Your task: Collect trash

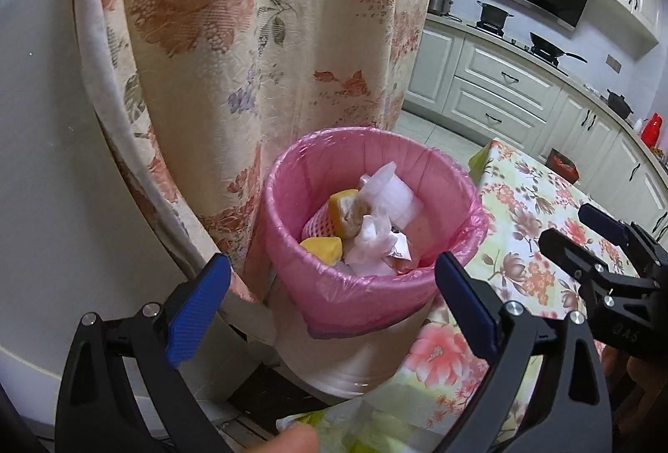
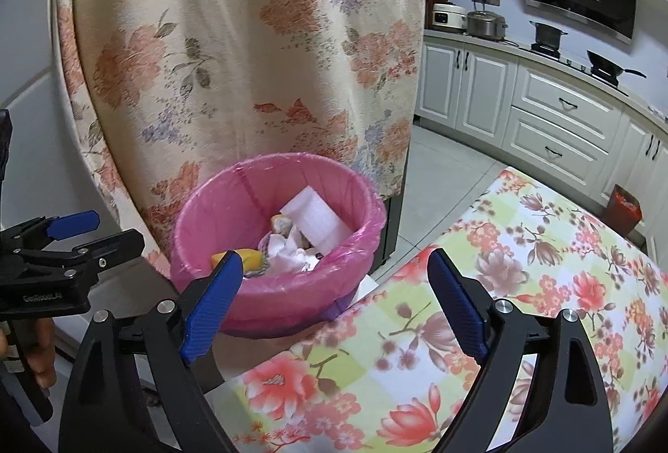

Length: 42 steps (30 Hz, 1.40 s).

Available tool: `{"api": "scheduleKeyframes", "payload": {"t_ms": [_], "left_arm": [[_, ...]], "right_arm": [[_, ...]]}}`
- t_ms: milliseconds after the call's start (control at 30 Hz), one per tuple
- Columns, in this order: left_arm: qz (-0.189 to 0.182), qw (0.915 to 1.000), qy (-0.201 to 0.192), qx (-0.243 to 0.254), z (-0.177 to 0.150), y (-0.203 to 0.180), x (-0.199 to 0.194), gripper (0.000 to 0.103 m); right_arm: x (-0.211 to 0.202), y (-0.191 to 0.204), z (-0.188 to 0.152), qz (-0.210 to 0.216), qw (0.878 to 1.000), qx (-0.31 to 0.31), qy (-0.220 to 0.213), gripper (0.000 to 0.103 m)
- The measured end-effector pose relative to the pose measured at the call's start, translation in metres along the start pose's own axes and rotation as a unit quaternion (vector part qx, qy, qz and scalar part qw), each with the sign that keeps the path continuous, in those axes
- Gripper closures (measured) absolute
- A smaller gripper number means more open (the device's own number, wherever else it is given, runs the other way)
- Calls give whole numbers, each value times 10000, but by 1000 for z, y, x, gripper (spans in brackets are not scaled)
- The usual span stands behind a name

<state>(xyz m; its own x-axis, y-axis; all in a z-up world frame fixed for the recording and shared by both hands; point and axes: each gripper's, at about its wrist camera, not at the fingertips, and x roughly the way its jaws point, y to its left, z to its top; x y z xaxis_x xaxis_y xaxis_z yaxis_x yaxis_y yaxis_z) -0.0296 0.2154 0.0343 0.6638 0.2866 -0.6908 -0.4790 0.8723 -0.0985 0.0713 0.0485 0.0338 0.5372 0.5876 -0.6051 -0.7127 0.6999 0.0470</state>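
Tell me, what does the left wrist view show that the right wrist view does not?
Only the left wrist view shows the red thermos on the counter and crumpled plastic below the open left gripper. Only the right wrist view shows the white rice cooker. Both show the pink-lined bin with trash, the floral curtain and the floral tablecloth.

Pale lettering on black body of left gripper [image 2: 71,240], seen in right wrist view: reads roughly "GenRobot.AI", small and partly blurred, exact letters uncertain. Embossed characters on black body of right gripper [image 1: 584,231], seen in left wrist view: three or four marks, something like "BAS", tilted, not reliably legible. No other readable text, number or sign on anything else in either view.
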Motion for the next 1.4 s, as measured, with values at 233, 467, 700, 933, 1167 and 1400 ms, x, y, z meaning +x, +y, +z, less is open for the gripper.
{"api": "scheduleKeyframes", "payload": {"t_ms": [233, 467, 700, 933, 1167, 1400], "left_arm": [[-31, 10000, -60, 14, 2, -2, -2, 8], [-46, 10000, -50, 15, 2, -2, -2, 8], [-18, 10000, -54, 23, 2, -3, -1, 7], [-13, 10000, -47, 29, 2, -4, 1, 7], [-33, 10000, -48, 39, 3, -4, 1, 7], [-33, 10000, -47, 30, 3, -4, 1, 7]], "right_arm": [[1, 1, 0, 13, 10000, 5, 5, 18], [3, 1, 0, 25, 10000, 17, 46, 18], [3, 0, 0, 25, 10000, 20, 48, 18], [4, 0, 0, 37, 10000, 29, 52, 18], [4, -1, 0, 35, 10000, 30, 50, 18], [4, -1, 0, 38, 10000, 28, 51, 18]]}}
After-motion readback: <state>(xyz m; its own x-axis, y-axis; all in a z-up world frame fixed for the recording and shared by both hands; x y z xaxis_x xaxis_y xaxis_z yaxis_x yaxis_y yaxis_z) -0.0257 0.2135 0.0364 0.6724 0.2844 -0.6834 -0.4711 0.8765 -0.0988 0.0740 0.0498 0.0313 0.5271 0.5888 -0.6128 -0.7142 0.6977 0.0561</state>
